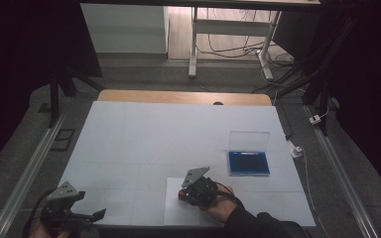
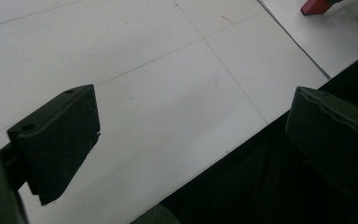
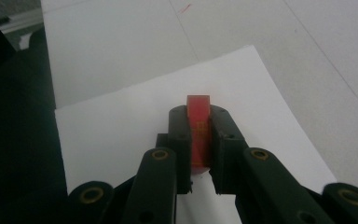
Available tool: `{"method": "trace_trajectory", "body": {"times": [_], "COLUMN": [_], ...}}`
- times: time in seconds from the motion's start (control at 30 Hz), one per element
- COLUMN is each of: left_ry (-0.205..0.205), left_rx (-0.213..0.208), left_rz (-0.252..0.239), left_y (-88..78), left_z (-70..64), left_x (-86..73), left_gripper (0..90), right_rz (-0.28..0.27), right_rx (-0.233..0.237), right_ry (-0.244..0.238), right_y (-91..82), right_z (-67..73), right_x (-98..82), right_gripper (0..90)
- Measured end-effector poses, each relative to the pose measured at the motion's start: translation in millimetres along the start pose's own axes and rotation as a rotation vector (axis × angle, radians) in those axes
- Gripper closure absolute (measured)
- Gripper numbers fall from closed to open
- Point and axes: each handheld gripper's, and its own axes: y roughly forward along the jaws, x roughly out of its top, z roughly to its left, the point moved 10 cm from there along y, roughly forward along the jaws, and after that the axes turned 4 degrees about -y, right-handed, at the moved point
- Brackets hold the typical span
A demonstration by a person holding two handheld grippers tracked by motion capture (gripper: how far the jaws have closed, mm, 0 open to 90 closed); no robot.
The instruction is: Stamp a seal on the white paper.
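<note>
Red block sits clamped between the right gripper jaws, just over a loose white paper sheet near the table's front edge; whether it touches the sheet is hard to tell. Left gripper hangs wide-jawed and empty at the front-left corner, well apart.

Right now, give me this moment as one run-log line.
right gripper: shut on red block, over white sheet | left gripper: open, holding nothing, at table's near edge | blue case: lid open, untouched
</note>
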Motion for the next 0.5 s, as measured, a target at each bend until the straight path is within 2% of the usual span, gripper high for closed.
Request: {"method": "trace_trajectory", "body": {"times": [0.2, 0.4, 0.5], "left_ry": [-0.003, -0.009, -0.008], "left_rx": [-0.006, -0.011, -0.011], "left_rz": [-0.001, -0.004, -0.004], "left_y": [-0.1, -0.1, 0.0], "left_z": [0.0, 0.6, 0.6], "left_x": [0.3, 0.8, 0.9], "left_gripper": [3.4, 3.4, 3.4], "right_rz": [-0.021, -0.006, -0.017], "right_rx": [0.008, 0.007, 0.017], "right_ry": [0.012, 0.000, 0.006], "right_y": [-0.3, -1.4, -2.2], "right_z": [-0.8, -1.7, -2.2], "right_x": [0.0, -0.1, 0.5], "right_gripper": [80.5, 80.1, 79.9]}}
